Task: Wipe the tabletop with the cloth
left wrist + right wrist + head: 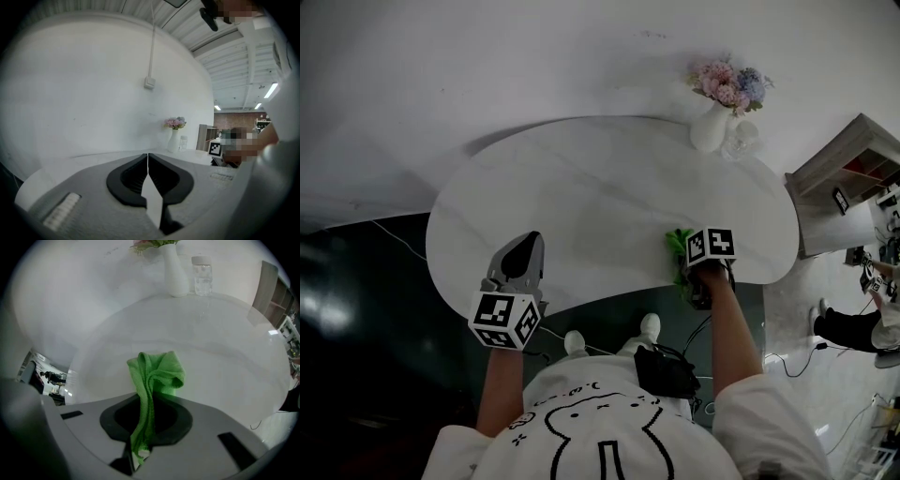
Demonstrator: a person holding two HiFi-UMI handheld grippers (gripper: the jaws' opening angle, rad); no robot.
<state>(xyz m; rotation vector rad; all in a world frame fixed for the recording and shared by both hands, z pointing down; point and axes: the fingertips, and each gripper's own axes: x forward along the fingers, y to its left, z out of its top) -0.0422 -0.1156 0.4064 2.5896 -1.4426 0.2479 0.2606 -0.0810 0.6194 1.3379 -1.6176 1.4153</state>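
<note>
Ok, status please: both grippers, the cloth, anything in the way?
Right gripper shut on cloth, at table near edge. Left gripper shut, empty. Vase, glass jar at far edge.

On white oval tabletop (600, 187): white ceramic flower vase (710, 128) at far R, clear glass jar (741, 139) just R of it; green terry cloth (680, 248) at near R edge, in right gripper (145, 427); left gripper (525, 246) over near L edge.

Our left tongs (528, 246) hover over the table (609, 178) at seven o'clock. Our right tongs (698, 270), at five, seemingly grip the green cloth (679, 247). The vase (710, 127) stands at one.
</note>
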